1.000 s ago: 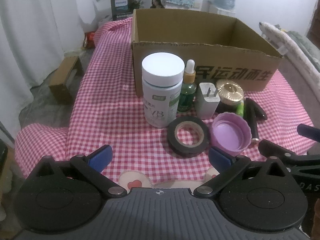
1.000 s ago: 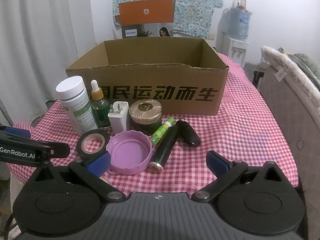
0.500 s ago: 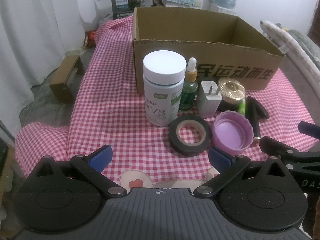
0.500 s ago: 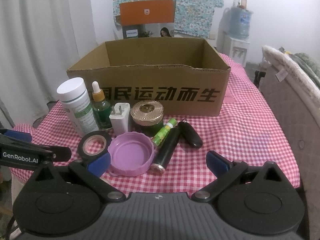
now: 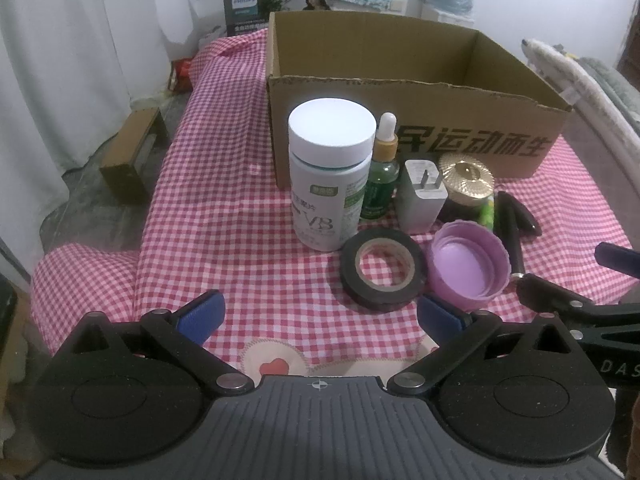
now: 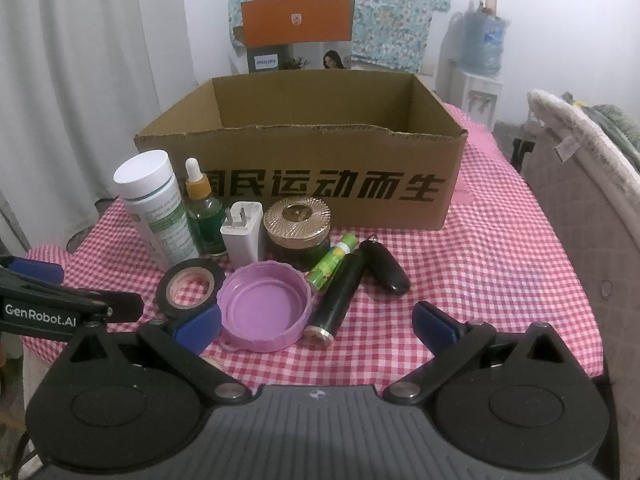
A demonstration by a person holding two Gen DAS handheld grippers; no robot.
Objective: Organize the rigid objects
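Note:
An open cardboard box (image 5: 472,148) (image 6: 360,188) stands on the checked tablecloth. In front of it cluster a white pill bottle (image 5: 330,176) (image 6: 154,208), a green dropper bottle (image 5: 380,176) (image 6: 204,216), a white charger plug (image 5: 420,196) (image 6: 242,236), a gold-lidded jar (image 5: 466,186) (image 6: 298,226), black tape (image 5: 382,274) (image 6: 190,286), a purple lid (image 5: 468,264) (image 6: 264,310), a green tube (image 6: 332,266), a black cylinder (image 6: 340,296) and a black oval fob (image 6: 384,270). My left gripper (image 5: 318,318) is open short of the tape. My right gripper (image 6: 316,326) is open, near the purple lid and the cylinder.
A padded chair back (image 6: 580,184) stands to the right of the table. An orange-topped retail box (image 6: 298,36) is behind the cardboard box. A small wooden stool (image 5: 132,156) sits on the floor at left. Bare tablecloth (image 6: 500,256) lies right of the objects.
Both views have drawn back slightly and risen a little, so the objects sit marginally lower and farther. Nothing on the table has moved and both grippers stay open.

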